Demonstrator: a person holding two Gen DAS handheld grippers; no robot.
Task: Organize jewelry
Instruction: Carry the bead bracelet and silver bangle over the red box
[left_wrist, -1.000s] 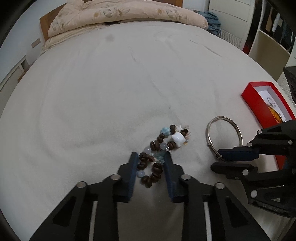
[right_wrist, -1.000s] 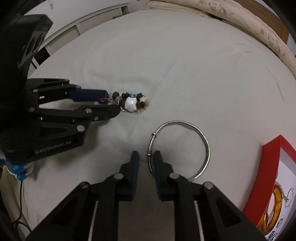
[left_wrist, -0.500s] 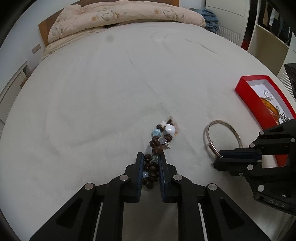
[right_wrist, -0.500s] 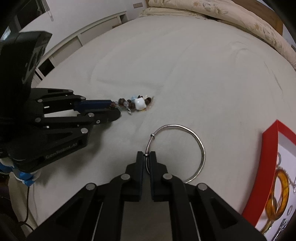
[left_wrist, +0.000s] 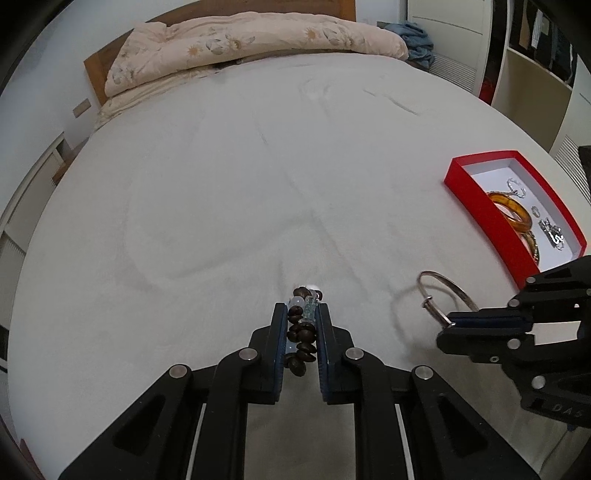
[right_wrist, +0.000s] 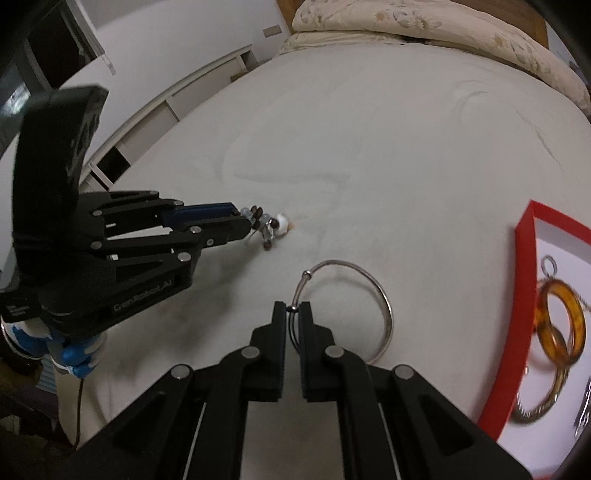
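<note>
My left gripper (left_wrist: 301, 309) is shut on a bead bracelet (left_wrist: 301, 334) of dark brown, pale blue and white beads; its far end hangs toward the white bed. In the right wrist view the left gripper (right_wrist: 242, 219) holds the bracelet (right_wrist: 271, 226) just above the sheet. My right gripper (right_wrist: 293, 308) is shut on a thin silver bangle (right_wrist: 384, 314), gripped near its clasp and tilted up. The bangle (left_wrist: 443, 291) and right gripper (left_wrist: 448, 325) show at the right of the left wrist view. A red jewelry box (left_wrist: 476, 199) lies on the bed's right.
The red box (right_wrist: 517, 332) holds an amber bangle (left_wrist: 511, 216), a gold bangle and small silver pieces. A folded floral quilt (left_wrist: 240, 44) lies at the head of the bed. White shelving (right_wrist: 177, 107) runs along the bed's left side.
Both grippers closed, the left on the bead bracelet and the right on the silver bangle, then lifted them off the sheet. The bracelet now hangs bunched between the left fingers.
</note>
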